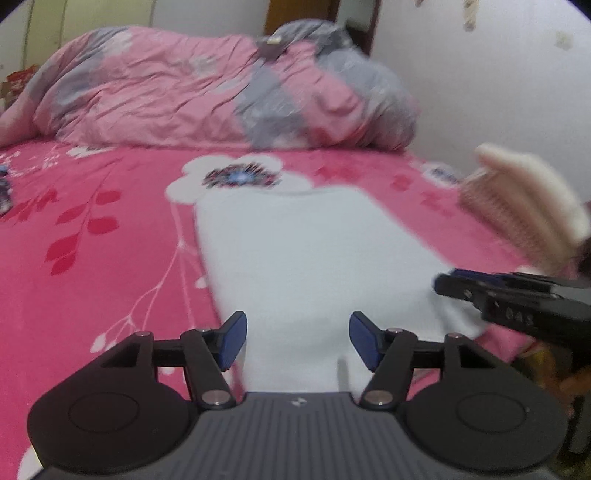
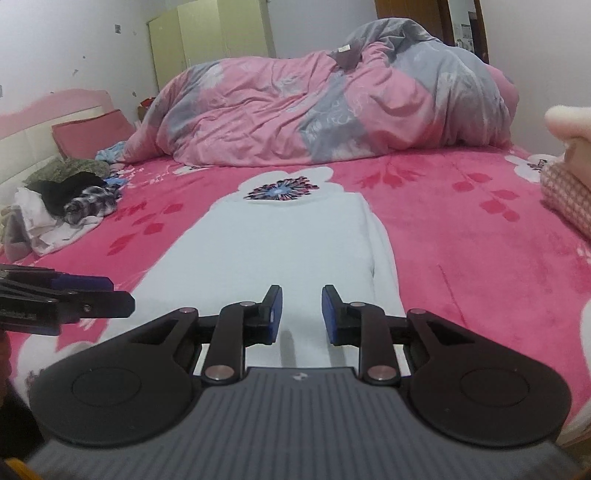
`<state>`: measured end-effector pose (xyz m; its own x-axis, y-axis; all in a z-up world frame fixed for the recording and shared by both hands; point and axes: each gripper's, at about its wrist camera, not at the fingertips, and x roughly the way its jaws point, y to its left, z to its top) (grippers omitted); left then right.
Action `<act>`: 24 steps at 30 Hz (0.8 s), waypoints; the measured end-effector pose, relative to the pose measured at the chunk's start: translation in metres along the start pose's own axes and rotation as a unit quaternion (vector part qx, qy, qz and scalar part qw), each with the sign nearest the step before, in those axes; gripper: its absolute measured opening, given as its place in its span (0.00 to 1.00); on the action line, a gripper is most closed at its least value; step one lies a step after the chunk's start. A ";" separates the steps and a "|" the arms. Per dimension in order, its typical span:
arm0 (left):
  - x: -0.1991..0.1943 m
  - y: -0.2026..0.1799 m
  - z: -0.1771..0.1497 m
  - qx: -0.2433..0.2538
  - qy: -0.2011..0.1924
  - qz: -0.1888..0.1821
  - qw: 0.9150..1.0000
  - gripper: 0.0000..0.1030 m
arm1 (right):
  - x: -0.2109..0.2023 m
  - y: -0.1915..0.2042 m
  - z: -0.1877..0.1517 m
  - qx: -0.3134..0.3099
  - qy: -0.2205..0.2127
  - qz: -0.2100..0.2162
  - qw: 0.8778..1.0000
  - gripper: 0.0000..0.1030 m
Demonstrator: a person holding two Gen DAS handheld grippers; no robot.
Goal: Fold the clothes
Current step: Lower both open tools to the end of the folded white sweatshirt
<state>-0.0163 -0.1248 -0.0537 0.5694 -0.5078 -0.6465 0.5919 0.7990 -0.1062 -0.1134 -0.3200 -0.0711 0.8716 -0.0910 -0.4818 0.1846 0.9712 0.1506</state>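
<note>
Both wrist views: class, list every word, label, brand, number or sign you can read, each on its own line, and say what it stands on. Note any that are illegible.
"0 4 3" or similar, uncertain: pale characters on the side of the right gripper, blurred.
Small white logo mark, no letters: on the grey body of the left gripper and of the right gripper.
White tag on the pink and grey duvet: too small to read.
Papers on the far door frame: too small to read.

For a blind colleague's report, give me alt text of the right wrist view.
A pale folded garment lies flat on a pink floral bedsheet, with the right gripper above its near end, jaws open and empty. A rumpled pink-grey duvet sits behind.
</note>
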 end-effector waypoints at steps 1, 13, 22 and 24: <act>0.006 0.000 -0.001 -0.002 0.010 0.010 1.000 0.61 | 0.006 0.001 -0.004 -0.008 0.007 -0.005 1.000 0.23; 0.021 -0.006 -0.007 -0.004 0.051 0.035 0.998 0.74 | 0.009 0.005 0.007 -0.029 -0.004 -0.010 1.000 0.24; 0.023 -0.016 -0.005 0.007 0.063 0.054 0.997 0.81 | 0.025 0.003 0.004 -0.027 0.017 0.003 0.999 0.28; 0.023 -0.017 -0.004 0.006 0.065 0.057 0.996 0.82 | 0.024 0.003 0.011 -0.027 0.004 -0.001 1.000 0.28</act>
<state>-0.0157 -0.1492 -0.0703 0.5550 -0.3673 -0.7464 0.5349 0.8447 -0.0180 -0.0868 -0.3213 -0.0730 0.8670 -0.0917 -0.4898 0.1615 0.9816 0.1022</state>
